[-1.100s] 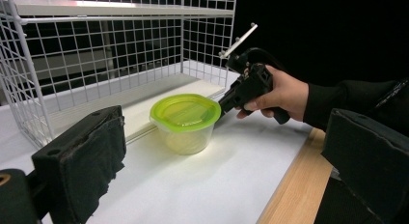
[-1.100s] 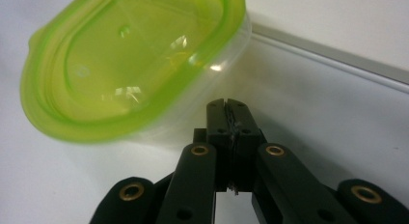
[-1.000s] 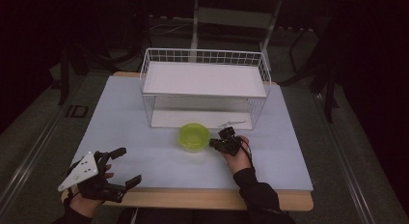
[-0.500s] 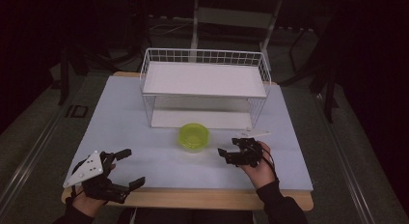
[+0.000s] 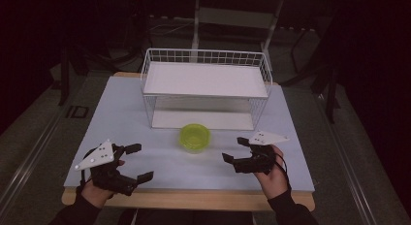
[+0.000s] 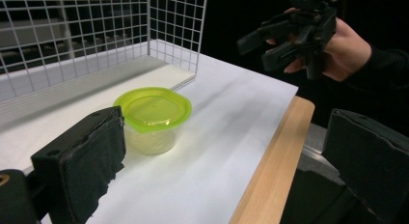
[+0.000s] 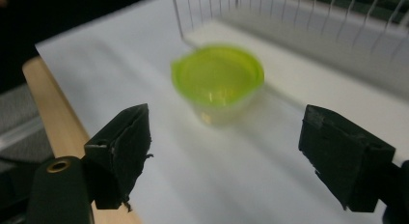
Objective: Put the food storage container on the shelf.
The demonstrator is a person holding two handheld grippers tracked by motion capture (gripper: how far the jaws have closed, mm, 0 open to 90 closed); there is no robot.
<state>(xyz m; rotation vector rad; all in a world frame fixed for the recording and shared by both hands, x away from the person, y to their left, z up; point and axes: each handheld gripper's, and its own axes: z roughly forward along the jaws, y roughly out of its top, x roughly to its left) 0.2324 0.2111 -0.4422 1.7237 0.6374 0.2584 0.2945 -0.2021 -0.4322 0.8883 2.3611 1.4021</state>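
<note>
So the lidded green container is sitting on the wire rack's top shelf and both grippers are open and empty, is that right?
Not quite. The green container stands on the table in front of the wire rack, not on its top shelf; the high view shows it. The rest holds: the left gripper and the right gripper are both open and empty.

Both hand-held grippers are black throughout — the left gripper and the right gripper each carry a pale grey three-cornered plate on top, dotted with small dark marks. Their jaws are blocky, faced with dark, frayed padding; a brass-coloured ring shows at one jaw base. A thin black cable loops by the right hand. Dark sleeves cover both wrists.
</note>
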